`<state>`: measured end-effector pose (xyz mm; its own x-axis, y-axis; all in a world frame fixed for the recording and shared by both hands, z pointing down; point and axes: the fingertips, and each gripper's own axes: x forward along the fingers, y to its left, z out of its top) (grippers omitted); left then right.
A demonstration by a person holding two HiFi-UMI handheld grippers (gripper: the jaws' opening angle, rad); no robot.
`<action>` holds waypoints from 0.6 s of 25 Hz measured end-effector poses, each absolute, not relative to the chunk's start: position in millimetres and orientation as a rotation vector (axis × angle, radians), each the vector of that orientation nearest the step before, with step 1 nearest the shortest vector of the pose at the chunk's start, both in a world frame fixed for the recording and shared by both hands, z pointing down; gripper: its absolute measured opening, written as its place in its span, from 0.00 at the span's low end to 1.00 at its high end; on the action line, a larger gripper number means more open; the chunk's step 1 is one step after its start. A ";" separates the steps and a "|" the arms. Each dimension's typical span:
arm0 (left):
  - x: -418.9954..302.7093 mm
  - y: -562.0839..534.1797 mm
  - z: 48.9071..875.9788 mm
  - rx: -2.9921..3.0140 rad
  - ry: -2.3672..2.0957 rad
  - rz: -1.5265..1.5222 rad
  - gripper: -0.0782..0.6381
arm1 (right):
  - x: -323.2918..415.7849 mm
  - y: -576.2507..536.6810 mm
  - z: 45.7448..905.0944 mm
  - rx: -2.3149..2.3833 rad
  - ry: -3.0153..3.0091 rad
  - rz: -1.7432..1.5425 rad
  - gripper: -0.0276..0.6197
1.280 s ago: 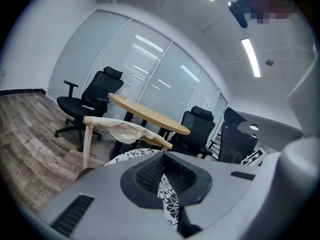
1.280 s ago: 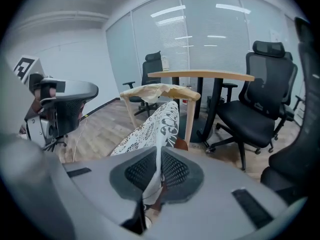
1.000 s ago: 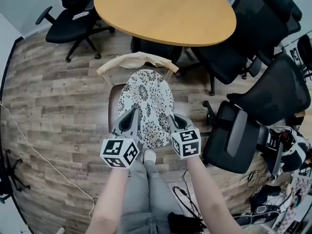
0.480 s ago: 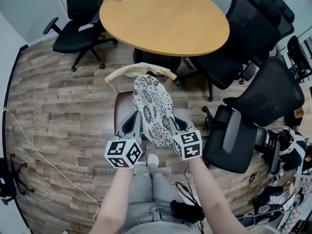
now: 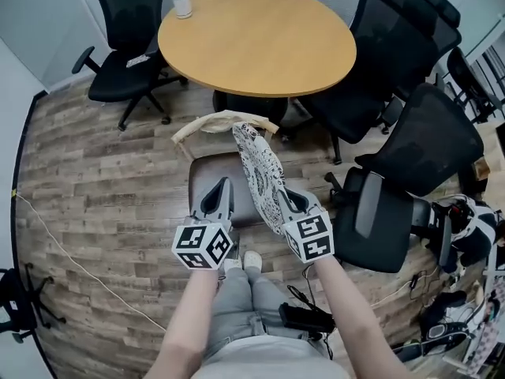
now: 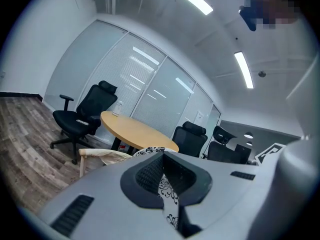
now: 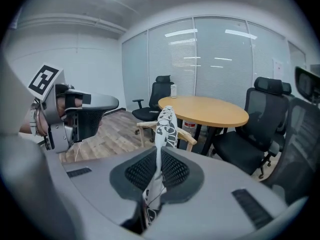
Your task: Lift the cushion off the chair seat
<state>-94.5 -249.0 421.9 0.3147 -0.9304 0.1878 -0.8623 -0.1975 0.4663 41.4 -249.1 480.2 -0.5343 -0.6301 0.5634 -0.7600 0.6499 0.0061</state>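
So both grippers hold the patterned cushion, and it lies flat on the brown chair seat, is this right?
Not quite. The left gripper and right gripper both hold the cushion, but it does not lie flat: the head view shows it tilted up on edge, with most of the brown chair seat bare.
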 end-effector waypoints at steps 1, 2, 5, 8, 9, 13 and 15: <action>-93.0 -248.3 416.9 2.102 -1.578 -0.193 0.11 | 43.4 -246.7 473.9 1.076 -2.339 0.309 0.10; -91.4 -247.6 411.5 2.109 -1.572 -0.203 0.11 | 45.2 -244.5 467.3 1.075 -2.340 0.298 0.10; -83.2 -247.6 394.5 2.146 -1.542 -0.220 0.11 | 48.8 -240.1 445.2 1.090 -2.347 0.299 0.10; -71.8 -246.9 378.0 2.206 -1.508 -0.215 0.11 | 48.2 -235.7 424.5 1.107 -2.359 0.289 0.10; -68.5 -246.2 372.2 2.223 -1.500 -0.218 0.11 | 47.4 -234.1 418.3 1.113 -2.364 0.285 0.10; -61.1 -244.9 347.5 2.263 -1.490 -0.242 0.11 | 44.3 -231.6 392.0 1.149 -2.395 0.287 0.10; -60.9 -244.1 336.4 2.277 -1.493 -0.253 0.11 | 41.9 -231.5 379.1 1.173 -2.418 0.293 0.10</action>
